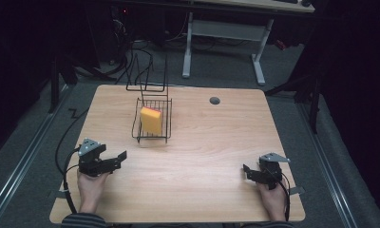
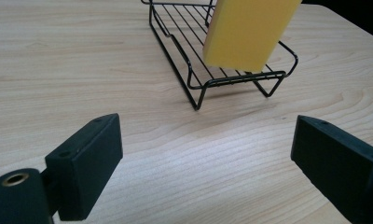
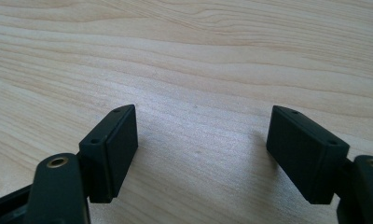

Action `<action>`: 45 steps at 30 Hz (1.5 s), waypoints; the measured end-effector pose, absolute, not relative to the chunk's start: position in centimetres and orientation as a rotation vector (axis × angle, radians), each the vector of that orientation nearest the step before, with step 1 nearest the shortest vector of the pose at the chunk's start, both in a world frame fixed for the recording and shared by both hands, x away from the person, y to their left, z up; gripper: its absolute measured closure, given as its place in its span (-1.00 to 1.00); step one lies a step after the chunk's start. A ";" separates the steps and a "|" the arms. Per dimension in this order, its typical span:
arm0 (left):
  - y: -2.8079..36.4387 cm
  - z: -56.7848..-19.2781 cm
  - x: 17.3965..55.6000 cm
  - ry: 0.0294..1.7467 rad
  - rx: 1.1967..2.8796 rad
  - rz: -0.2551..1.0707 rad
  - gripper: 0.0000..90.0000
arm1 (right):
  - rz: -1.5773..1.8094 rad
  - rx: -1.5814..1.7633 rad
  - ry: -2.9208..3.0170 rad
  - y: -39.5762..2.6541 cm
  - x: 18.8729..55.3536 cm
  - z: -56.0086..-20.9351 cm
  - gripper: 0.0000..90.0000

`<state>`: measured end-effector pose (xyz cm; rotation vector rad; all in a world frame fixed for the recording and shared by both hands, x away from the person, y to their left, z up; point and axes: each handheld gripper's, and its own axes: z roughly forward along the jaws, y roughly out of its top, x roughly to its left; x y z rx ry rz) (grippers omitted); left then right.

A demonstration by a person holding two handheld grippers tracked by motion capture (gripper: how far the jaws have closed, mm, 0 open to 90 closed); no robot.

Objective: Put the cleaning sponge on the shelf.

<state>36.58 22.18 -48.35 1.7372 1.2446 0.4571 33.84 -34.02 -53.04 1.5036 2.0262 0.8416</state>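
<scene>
A yellow sponge with a reddish top edge stands tilted in a small black wire rack on the wooden table, left of centre. My left gripper rests near the table's front left, held by a hand, and points toward the rack. In the left gripper view its jaws stand wide apart over bare wood, with the rack and sponge a short way ahead. My right gripper sits at the front right, open. In the right gripper view its jaws frame bare wood, nothing between them.
A taller black wire frame stands at the table's far edge behind the rack. A round cable hole lies at the back, right of centre. Cables trail off the left edge. A white desk frame stands on the floor beyond.
</scene>
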 end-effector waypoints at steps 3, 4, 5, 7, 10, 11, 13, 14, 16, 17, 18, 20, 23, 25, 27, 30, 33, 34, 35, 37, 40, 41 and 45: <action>22.2 -48.6 36.6 1.252 1.745 0.453 -0.78 | 0.842 1.503 2.025 -34.0 33.8 -53.0 -0.44; 22.2 -48.7 36.6 1.254 1.746 0.457 -0.78 | 0.842 1.504 2.026 -34.0 33.8 -53.0 -0.44; 22.2 -48.7 36.6 1.259 1.748 0.460 -0.78 | 0.842 1.504 2.026 -34.0 33.8 -53.0 -0.44; 22.4 -48.9 36.6 1.262 1.748 0.455 -0.78 | 0.843 1.504 2.025 -34.0 33.8 -53.0 -0.44; 22.5 -49.1 36.7 1.272 1.746 0.454 -0.78 | 0.842 1.504 2.026 -34.0 33.8 -53.0 -0.44; 22.6 -49.2 36.7 1.277 1.746 0.454 -0.78 | 0.842 1.504 2.026 -34.0 33.8 -53.0 -0.44; 22.6 -49.4 36.7 1.284 1.750 0.454 -0.78 | 0.842 1.504 2.026 -34.0 33.8 -53.0 -0.44; 22.7 -49.5 36.8 1.287 1.753 0.455 -0.77 | 0.842 1.502 2.027 -34.0 33.9 -53.0 -0.44; 22.7 -49.6 36.8 1.291 1.756 0.459 -0.77 | 0.842 1.502 2.027 -34.0 33.8 -53.0 -0.44; 22.7 -49.7 36.8 1.295 1.755 0.457 -0.77 | 0.843 1.503 2.026 -34.0 33.8 -53.0 -0.44; 22.8 -49.8 36.8 1.296 1.757 0.455 -0.77 | 0.842 1.504 2.026 -34.0 33.8 -53.0 -0.44; 22.8 -50.0 36.9 1.303 1.761 0.456 -0.77 | 0.842 1.504 2.026 -34.0 33.8 -53.0 -0.44; 22.8 -50.4 37.0 1.311 1.766 0.445 -0.77 | 0.841 1.504 2.026 -34.0 33.8 -53.0 -0.44; 22.9 -50.5 37.0 1.318 1.761 0.431 -0.77 | 0.842 1.501 2.026 -34.0 33.9 -53.0 -0.44; 22.9 -50.6 37.0 1.321 1.764 0.443 -0.77 | 0.843 1.504 2.026 -34.0 33.8 -53.0 -0.44; 23.0 -50.8 37.1 1.327 1.769 0.444 -0.77 | 0.842 1.502 2.027 -34.0 33.8 -53.0 -0.44; 23.0 -51.1 37.2 1.338 1.774 0.443 -0.77 | 0.842 1.505 2.026 -34.0 33.8 -53.0 -0.44; 23.0 -51.1 37.2 1.341 1.778 0.438 -0.77 | 0.842 1.501 2.026 -34.0 33.9 -53.0 -0.44; 23.0 -51.2 37.2 1.341 1.784 0.435 -0.77 | 0.842 1.505 2.025 -34.0 33.8 -53.0 -0.44; 22.8 -51.3 37.3 1.340 1.793 0.438 -0.77 | 0.842 1.506 2.025 -34.0 33.8 -53.0 -0.44; 22.7 -51.4 37.3 1.340 1.806 0.447 -0.77 | 0.842 1.504 2.026 -34.0 33.8 -53.0 -0.44; 22.7 -51.5 37.3 1.341 1.810 0.447 -0.77 | 0.842 1.504 2.026 -34.0 33.8 -53.0 -0.44; 22.7 -51.8 37.5 1.351 1.823 0.445 -0.77 | 0.842 1.504 2.026 -34.0 33.8 -53.0 -0.44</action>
